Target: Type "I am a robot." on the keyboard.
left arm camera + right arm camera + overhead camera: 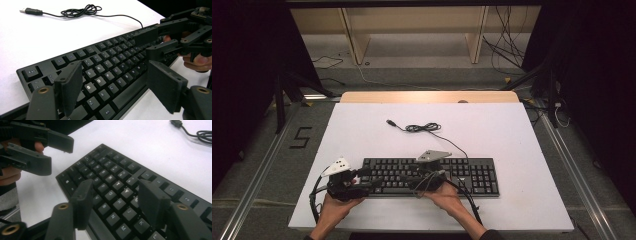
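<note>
A black keyboard (477, 175) lies along the near part of the white tabletop (512, 135). Its cable runs back to a loose coil (422, 128) and ends in a free USB plug (389, 121). My left gripper (373, 178) is held over the keyboard's left end. In the left gripper view it stands open (115, 85) above the letter keys (107, 62), with nothing between its jaws. My right gripper (414, 176) hovers over the middle keys. It is open too (117, 197), above the keyboard (112, 170). Each gripper view shows the other gripper (160, 42) (45, 152) close by.
Bare white tabletop stretches behind and to both sides of the keyboard. The coil (82, 10) and plug (30, 10) lie on it beyond the keys. A wooden edge (427, 96) marks the table's far side, with shelving legs and floor cables behind it.
</note>
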The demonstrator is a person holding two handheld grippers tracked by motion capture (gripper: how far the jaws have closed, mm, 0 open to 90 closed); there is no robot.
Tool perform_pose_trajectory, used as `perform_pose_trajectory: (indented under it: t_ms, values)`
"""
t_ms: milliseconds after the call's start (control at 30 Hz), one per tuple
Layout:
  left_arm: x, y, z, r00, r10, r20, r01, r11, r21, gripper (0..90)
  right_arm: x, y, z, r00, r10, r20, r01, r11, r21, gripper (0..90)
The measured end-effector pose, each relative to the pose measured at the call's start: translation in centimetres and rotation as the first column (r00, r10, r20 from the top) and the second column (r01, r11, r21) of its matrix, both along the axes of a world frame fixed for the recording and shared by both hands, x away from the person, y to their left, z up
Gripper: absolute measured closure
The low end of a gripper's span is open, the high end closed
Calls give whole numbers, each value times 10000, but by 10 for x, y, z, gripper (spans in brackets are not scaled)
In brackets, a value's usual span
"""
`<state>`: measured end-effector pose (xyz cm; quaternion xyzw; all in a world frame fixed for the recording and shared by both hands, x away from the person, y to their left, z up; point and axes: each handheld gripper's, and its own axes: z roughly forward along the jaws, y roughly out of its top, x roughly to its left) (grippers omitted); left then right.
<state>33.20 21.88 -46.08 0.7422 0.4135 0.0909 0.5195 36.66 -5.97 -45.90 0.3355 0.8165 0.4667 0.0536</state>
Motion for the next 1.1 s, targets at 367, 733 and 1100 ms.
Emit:
perform_pose_trajectory:
  t_ms: [367,733,1100]
  values:
    - [0,2,0,10000,56,62,-56,10000,-21,287,-2,9,-5,9997,260,-2,-260,9990,-356,812]
    - [1,1,0,10000,27,50,-27,10000,-14,289,-1,19,-14,9992,308,-261,-329,9959,-837,900]
    - [1,1,-1,10000,2,47,-2,10000,-25,289,-2,25,-22,9986,398,-362,-439,9920,-1187,900]
